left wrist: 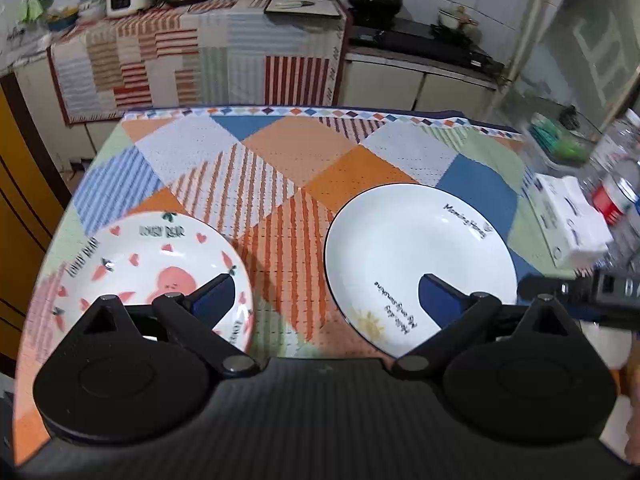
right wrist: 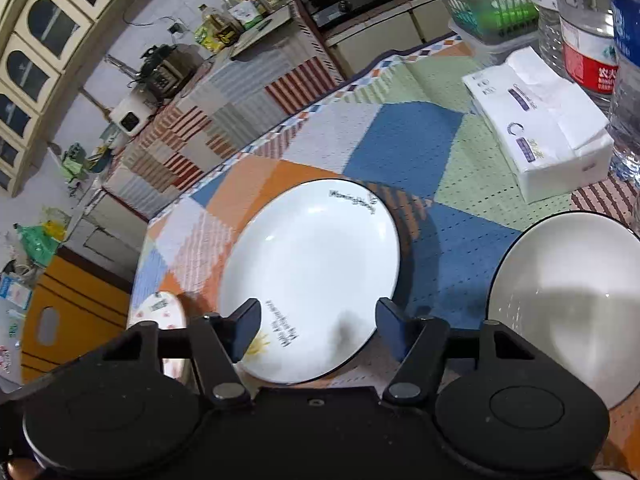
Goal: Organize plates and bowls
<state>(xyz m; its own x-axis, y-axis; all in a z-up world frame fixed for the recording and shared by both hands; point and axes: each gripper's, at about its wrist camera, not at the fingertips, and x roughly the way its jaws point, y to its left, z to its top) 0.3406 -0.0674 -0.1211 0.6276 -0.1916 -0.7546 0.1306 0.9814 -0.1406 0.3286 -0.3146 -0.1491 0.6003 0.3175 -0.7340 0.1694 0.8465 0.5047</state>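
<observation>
Bear plate (left wrist: 160, 264): far left on the patchwork tablecloth (left wrist: 288, 152); pattern clear in the left view, only a sliver in the right view.
Left gripper (left wrist: 326, 292): released, fingers spread above the cloth, holding nothing.
White plate (right wrist: 316, 280): centre, black-rimmed, lettered, flat on the cloth.
Right gripper (right wrist: 316, 322): released over that plate's near edge, possibly not touching.
Bowl (right wrist: 568, 300): right view only, beside the plate.
Tissue pack (right wrist: 548, 132): far right.

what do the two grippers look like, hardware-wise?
Both match: the left gripper and the right gripper have matte black bodies, two round black discs, black linkage arms with silver pivot bolts, and flat dark-blue fingers. No cables, sleeves or markings are visible.
</observation>
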